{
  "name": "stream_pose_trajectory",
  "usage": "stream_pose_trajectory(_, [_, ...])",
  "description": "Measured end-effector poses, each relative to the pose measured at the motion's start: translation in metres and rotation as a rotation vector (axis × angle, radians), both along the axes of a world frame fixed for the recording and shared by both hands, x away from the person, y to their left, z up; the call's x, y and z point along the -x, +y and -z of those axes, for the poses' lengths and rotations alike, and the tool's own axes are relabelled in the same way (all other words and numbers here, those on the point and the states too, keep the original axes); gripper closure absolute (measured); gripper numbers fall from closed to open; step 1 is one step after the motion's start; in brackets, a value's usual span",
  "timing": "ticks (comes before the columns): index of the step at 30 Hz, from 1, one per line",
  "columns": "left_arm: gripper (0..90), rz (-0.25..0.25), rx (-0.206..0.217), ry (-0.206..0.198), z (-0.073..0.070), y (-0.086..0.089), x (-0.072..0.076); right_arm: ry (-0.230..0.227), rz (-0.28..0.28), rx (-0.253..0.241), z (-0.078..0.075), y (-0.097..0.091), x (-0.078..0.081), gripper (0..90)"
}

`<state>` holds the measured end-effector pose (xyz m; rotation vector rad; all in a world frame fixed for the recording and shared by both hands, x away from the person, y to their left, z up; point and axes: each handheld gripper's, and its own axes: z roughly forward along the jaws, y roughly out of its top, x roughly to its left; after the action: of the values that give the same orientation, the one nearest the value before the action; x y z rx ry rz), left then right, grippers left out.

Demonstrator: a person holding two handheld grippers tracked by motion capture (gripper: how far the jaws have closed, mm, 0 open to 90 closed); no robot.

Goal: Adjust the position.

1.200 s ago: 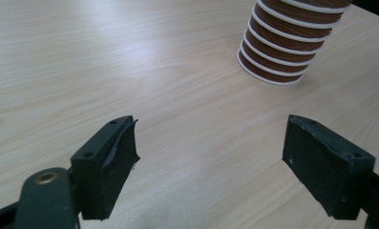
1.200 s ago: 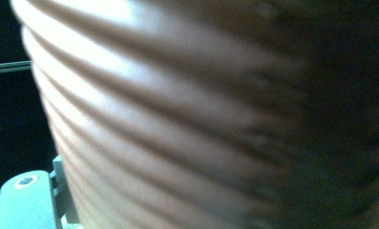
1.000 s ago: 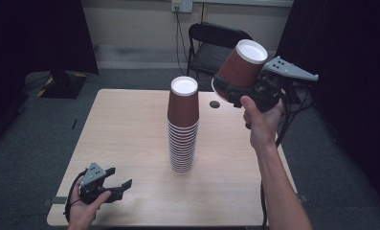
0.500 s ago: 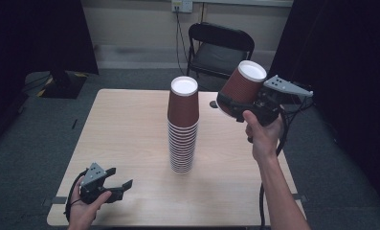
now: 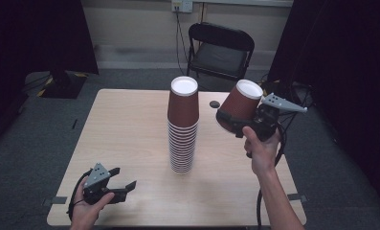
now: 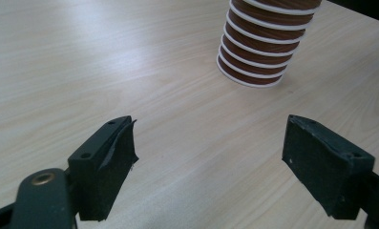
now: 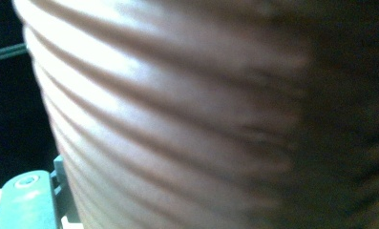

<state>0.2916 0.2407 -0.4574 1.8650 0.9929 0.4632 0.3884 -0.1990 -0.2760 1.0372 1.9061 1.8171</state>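
A tall stack of upturned brown paper cups (image 5: 183, 129) stands in the middle of the wooden table (image 5: 125, 129), and its lower rims (image 6: 266, 52) appear in the left gripper view. My right gripper (image 5: 231, 122) hangs in the air right of the stack. It is shut on a single brown cup (image 5: 240, 108), tilted with its white base up. That cup's ribbed wall (image 7: 177, 119) sits close in front of the right gripper view. Near the table's front left corner my left gripper (image 5: 123, 184) rests low, open (image 6: 211, 167), with nothing between its jaws.
A small dark disc (image 5: 215, 104) lies on the table behind the held cup. A black folding chair (image 5: 219, 50) stands beyond the far edge. Dark curtains hang at both sides of the room.
My right gripper has come down with the cup, from above the top of the stack to beside its upper part. The left gripper has not moved.
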Motion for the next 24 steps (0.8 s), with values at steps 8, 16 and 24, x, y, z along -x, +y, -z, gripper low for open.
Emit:
stream_pose_trajectory(8, [16.7, 0.054, 0.009, -0.045, -0.006, -0.010, 0.005, 0.038, -0.005, 0.029, 0.028, 0.003, 0.015, 12.5])
stream_pose_trajectory(16, [16.1, 0.140, 0.031, -0.126, -0.024, -0.032, 0.011, 0.083, -0.034, 0.019, 0.050, 0.002, 0.022, 12.5])
stream_pose_trajectory(24, [17.1, 0.123, 0.050, -0.094, -0.026, -0.042, -0.002, 0.128, -0.065, 0.006, 0.066, 0.004, 0.034, 12.5])
